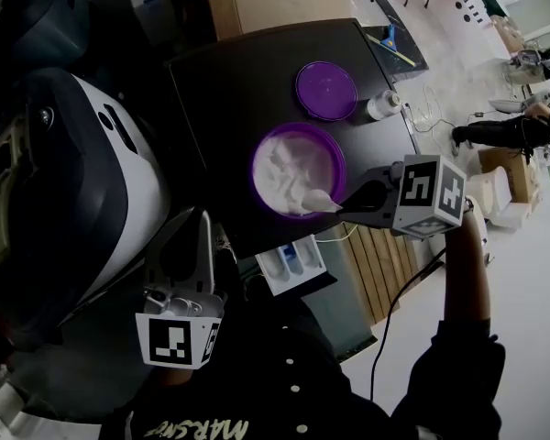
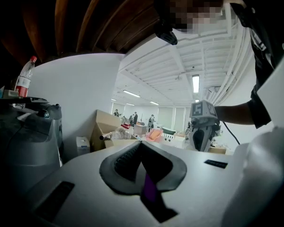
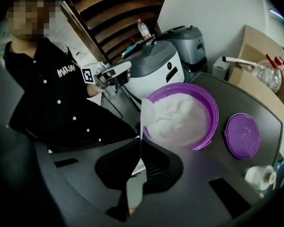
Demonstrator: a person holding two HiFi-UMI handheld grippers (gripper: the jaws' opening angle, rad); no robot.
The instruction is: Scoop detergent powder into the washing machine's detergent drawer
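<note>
A purple bowl heaped with white detergent powder stands on the black top. My right gripper is shut on the handle of a white scoop, whose cup rests at the bowl's near rim. In the right gripper view the scoop stands on edge in front of the bowl. The white detergent drawer is pulled out below the top's front edge. My left gripper hovers left of the drawer, jaws together, holding nothing I can make out.
The bowl's purple lid lies behind the bowl, a small white bottle to its right. A large white-and-black appliance fills the left. A cardboard box stands at the back. People stand far off at the right.
</note>
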